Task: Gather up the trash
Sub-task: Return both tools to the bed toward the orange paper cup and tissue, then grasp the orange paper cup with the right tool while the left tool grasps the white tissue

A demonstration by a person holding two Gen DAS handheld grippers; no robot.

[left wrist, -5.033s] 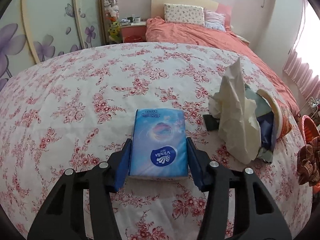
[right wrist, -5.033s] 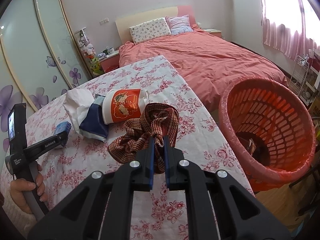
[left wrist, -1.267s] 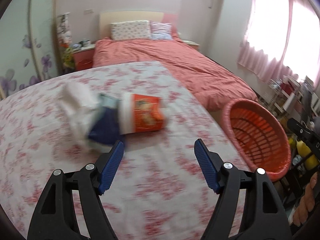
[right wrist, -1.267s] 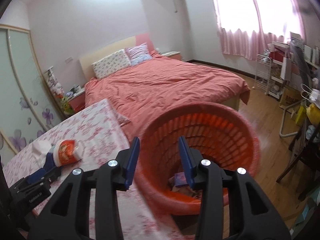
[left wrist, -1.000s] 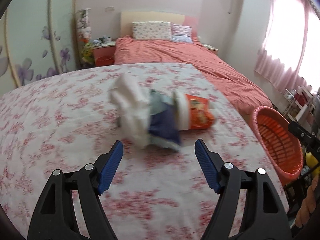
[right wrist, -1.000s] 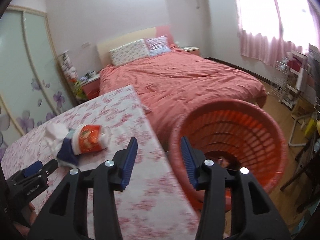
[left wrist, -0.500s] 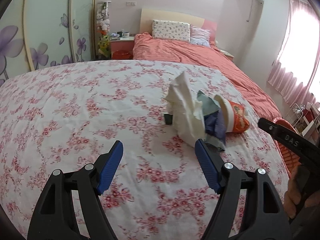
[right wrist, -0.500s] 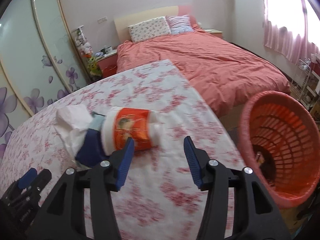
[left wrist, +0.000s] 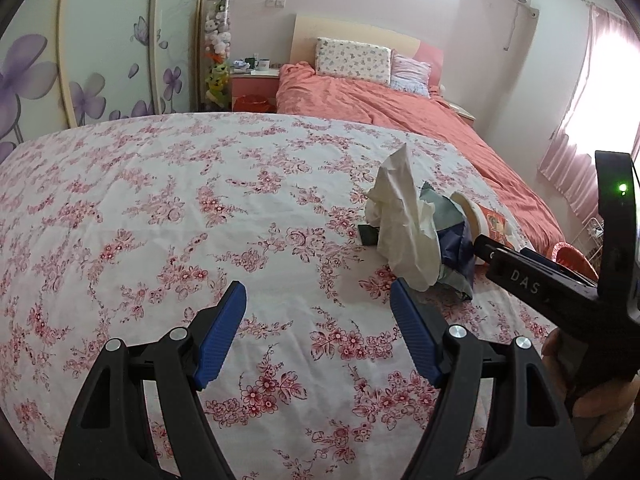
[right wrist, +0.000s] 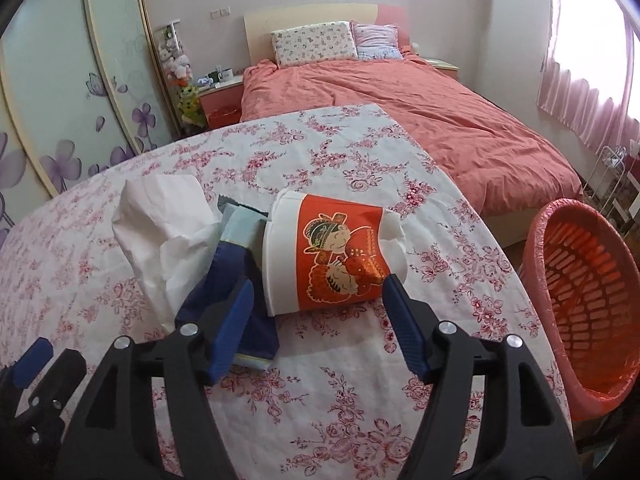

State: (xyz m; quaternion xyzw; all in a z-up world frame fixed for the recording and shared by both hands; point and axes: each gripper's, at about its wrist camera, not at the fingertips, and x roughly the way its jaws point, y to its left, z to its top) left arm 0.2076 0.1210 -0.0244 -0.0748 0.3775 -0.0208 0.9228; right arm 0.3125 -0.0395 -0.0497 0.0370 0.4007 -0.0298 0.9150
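Note:
A red and white paper cup (right wrist: 332,256) lies on its side on the floral tablecloth (right wrist: 320,392). Beside it lie a dark blue and grey wrapper (right wrist: 236,276) and crumpled white paper (right wrist: 168,224). My right gripper (right wrist: 318,304) is open, its fingers spread either side of the cup's near end, just short of it. My left gripper (left wrist: 318,304) is open and empty over the cloth, to the left of the same pile: paper (left wrist: 404,224), wrapper (left wrist: 452,236), cup (left wrist: 490,222). The right gripper's body (left wrist: 560,284) shows at the right of the left wrist view.
An orange mesh basket (right wrist: 576,280) with a liner stands on the floor off the table's right edge. A bed with a coral cover (right wrist: 400,104) is beyond the table. A small dark item (left wrist: 368,234) lies under the paper. Wardrobe doors (left wrist: 100,48) are at the left.
Both grippers have swung back from the basket to the table. The right gripper has closed in on the paper cup and opened wider. The left gripper now faces the trash pile from the left.

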